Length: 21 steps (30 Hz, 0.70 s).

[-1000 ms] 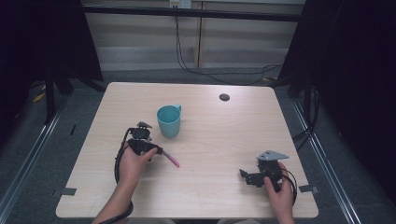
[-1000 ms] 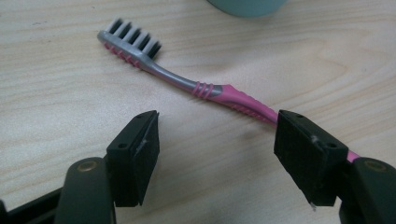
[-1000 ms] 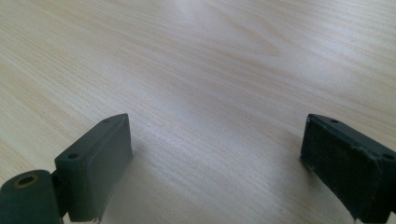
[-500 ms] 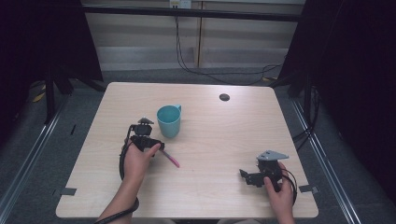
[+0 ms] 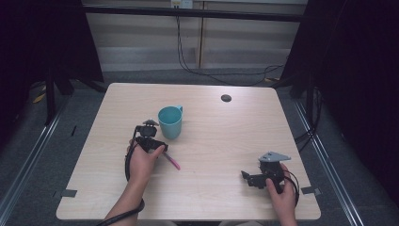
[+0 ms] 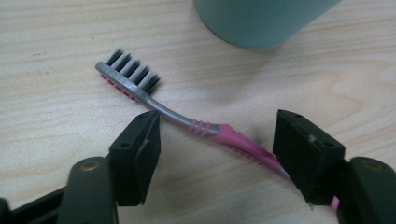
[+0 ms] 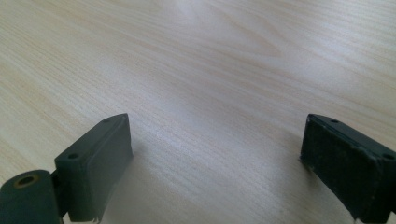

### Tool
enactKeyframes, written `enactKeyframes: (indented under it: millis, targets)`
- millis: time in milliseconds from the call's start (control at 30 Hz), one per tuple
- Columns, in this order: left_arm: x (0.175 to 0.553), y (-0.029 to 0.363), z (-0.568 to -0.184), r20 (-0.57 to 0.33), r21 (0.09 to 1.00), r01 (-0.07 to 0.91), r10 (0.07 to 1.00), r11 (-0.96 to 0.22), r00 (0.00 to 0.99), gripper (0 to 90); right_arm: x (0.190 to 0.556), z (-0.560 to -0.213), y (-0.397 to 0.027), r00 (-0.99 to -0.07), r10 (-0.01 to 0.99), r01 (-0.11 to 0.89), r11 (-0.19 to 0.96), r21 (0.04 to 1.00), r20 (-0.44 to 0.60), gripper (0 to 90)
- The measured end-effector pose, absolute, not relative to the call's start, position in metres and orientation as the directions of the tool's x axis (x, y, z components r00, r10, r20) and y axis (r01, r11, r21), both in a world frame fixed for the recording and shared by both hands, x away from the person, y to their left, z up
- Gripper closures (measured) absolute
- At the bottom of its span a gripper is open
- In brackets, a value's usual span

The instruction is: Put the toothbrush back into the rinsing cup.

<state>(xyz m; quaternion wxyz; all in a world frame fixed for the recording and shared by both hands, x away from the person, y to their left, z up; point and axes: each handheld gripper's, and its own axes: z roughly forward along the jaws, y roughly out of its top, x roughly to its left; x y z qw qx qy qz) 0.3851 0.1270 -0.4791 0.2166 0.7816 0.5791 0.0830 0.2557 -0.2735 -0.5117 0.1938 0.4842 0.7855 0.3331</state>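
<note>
Toothbrush (image 6: 205, 128) handle end slips out of sight behind one jaw; left gripper (image 6: 217, 142), jaws just closing yet still apart, straddles it untouched beside the cup (image 5: 170, 121).

you find no text, label, brand, number or sign that can be read here. the toothbrush (image 6: 205, 128) shows only raised ribs on its pink and grey handle, no lettering. the teal cup (image 5: 170, 121) has a plain wall. the worktop (image 5: 226, 141) carries bare wood grain and a small dark round spot near its far edge, without writing. the pads of your tools are plain black. a small pale tag with a yellowish mark sits on the far wall at the top of the high view, too small and blurred for you to read.
</note>
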Motion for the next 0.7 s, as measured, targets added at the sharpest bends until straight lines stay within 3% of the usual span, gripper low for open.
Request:
enactKeyframes:
  millis: [100,133,167,367,700]
  targets:
    - [0.3843,0.1260,-0.4783,-0.115,0.433,0.869,0.941,-0.241,0.319,40.1,0.2557,-0.5117,-0.2735,-0.456,0.890,0.631,0.309,0.711,0.018,8.1]
    - [0.3844,0.1260,-0.4776,-0.109,0.429,0.867,0.938,-0.255,0.330,44.0,0.2557,-0.5117,-0.2734,-0.455,0.890,0.632,0.308,0.711,0.019,8.1]
    - [0.3837,0.1240,-0.4767,-0.096,0.421,0.867,0.937,-0.266,0.335,54.7,0.2557,-0.5117,-0.2735,-0.456,0.890,0.631,0.309,0.711,0.018,8.1]
    - [0.3813,0.1187,-0.4758,-0.064,0.415,0.859,0.932,-0.299,0.356,71.2,0.2558,-0.5116,-0.2734,-0.456,0.890,0.632,0.309,0.711,0.019,8.1]
    - [0.3825,0.1234,-0.4754,-0.050,0.406,0.851,0.921,-0.334,0.385,81.0,0.2559,-0.5116,-0.2734,-0.458,0.889,0.632,0.310,0.710,0.019,8.1]
